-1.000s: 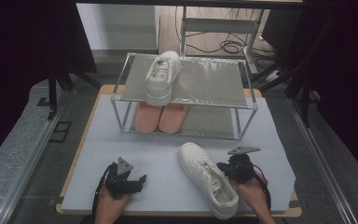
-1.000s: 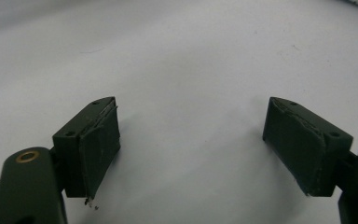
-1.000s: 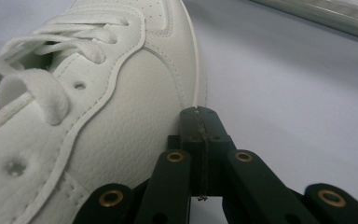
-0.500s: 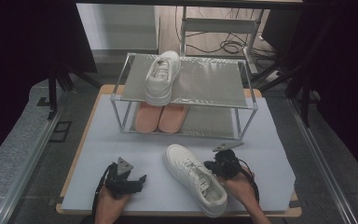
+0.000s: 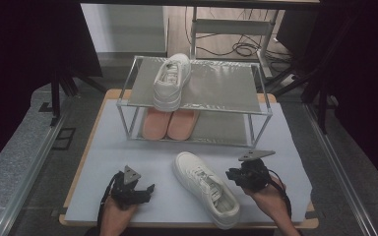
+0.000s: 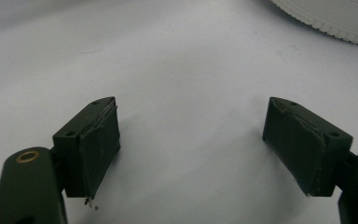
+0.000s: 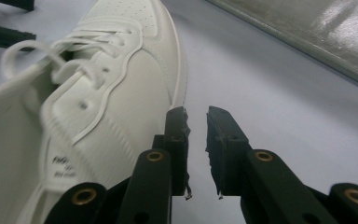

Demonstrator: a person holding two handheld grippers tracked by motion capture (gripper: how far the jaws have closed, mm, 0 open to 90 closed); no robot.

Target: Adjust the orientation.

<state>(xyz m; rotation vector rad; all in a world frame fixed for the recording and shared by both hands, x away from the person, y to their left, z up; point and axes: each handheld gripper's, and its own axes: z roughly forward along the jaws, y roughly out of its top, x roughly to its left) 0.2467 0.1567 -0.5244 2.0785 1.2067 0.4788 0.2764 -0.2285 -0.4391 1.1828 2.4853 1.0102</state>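
Rack [image 5: 256,110] stood at table's far side, white shoe [image 5: 171,81] on top, pink pair [image 5: 170,123] beneath; second white sneaker [image 5: 205,187] lay between grippers; right gripper [image 7: 196,122] nearly closed beside its flank, holding nothing; left gripper [image 6: 191,140] spread wide over bare mat.

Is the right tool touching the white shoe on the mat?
Cannot tell. In the right gripper view the right tool sits against the white shoe with no clear gap.
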